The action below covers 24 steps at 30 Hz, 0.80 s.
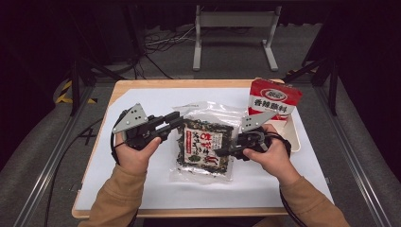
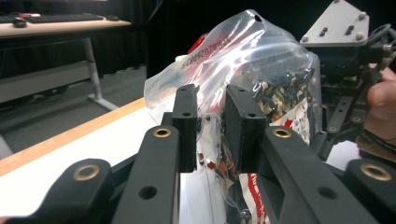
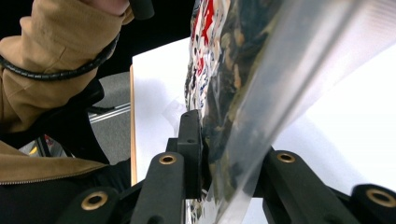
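Nearest: my two sleeves, tan, entering from the desk's front edge.

My left gripper (image 1: 176,122): held at the left side of the clear snack bag (image 1: 204,147). In the left gripper view its jaws stand on either side of the bag's clear film with a narrow gap between them; the film runs through that gap, and I cannot tell whether the pads press on it.

My right gripper (image 1: 223,152): at the bag's right edge. In the right gripper view its jaws are closed on that edge, the film pinched between the pads.

Clear snack bag: between both grippers, over the middle of the white sheet (image 1: 142,189), dark green contents with a white and red label, top end raised in the left gripper view.

Beyond it: a red and white packet (image 1: 273,99), upright in a cream tray (image 1: 295,137) at the desk's right rear.

Desk (image 1: 118,87): wooden rim showing around the sheet.

Farthest: a grey frame (image 1: 234,33) on the floor behind.
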{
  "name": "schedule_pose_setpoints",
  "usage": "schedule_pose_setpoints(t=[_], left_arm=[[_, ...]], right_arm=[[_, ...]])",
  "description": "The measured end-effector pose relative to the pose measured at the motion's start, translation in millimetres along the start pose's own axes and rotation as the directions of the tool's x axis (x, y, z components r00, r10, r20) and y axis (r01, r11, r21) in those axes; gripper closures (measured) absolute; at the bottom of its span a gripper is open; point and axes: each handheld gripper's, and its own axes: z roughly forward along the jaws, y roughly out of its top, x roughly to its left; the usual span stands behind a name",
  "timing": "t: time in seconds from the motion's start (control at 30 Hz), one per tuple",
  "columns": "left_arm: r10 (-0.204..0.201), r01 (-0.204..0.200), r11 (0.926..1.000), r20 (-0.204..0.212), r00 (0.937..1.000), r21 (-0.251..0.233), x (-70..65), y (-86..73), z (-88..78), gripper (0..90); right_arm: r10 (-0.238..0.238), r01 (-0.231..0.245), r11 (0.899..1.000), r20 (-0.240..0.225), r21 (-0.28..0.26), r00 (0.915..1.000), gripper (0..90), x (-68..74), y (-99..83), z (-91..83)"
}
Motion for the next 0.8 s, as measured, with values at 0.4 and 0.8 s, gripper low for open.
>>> schedule_pose_setpoints(t=[0.4, 0.8], left_arm=[[-0.034, 0.033, 0.9985, 0.011, 0.9994, 0.044, 7.5, 1.1, -11.4, 55.8], [-0.057, 0.058, 0.9933, -0.014, 0.9983, 0.1, 16.1, -4.3, -15.9, 52.2]], right_arm=[[-0.029, 0.029, 1.0, 0.059, -0.001, 0.9978, 74.8, -2.1, 0.7, -19.2], [-0.048, 0.048, 0.999, 0.145, -0.002, 0.9883, 74.8, -5.9, 7.0, -50.2]])
